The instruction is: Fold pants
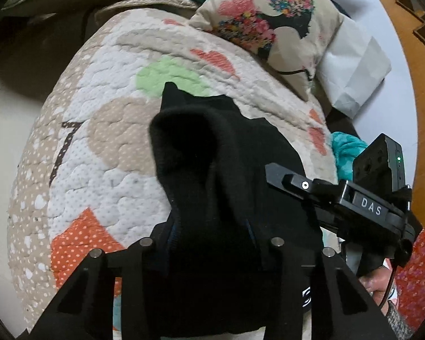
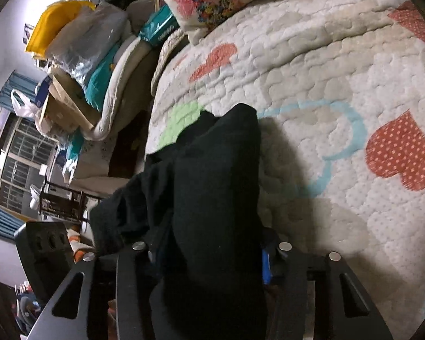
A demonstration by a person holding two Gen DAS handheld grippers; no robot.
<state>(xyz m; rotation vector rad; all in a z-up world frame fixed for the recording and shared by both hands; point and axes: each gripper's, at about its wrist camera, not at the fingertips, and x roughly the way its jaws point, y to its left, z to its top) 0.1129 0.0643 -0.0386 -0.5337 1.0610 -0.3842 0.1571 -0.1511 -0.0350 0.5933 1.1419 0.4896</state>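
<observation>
My left gripper (image 1: 212,255) is clamped on the black pants (image 1: 212,170), a thick wad of fabric bunched between the two fingers and rising ahead of me in a hooded fold above the quilt (image 1: 99,155). My right gripper (image 2: 212,257) pinches the same pants (image 2: 212,184) too, cloth packed tight in its jaws and draping forward down to the heart-patterned quilt (image 2: 340,70). From the left wrist view I see the right gripper (image 1: 280,175) just beside the fabric. A floral pillow (image 1: 269,17) sits at the head of the bed.
</observation>
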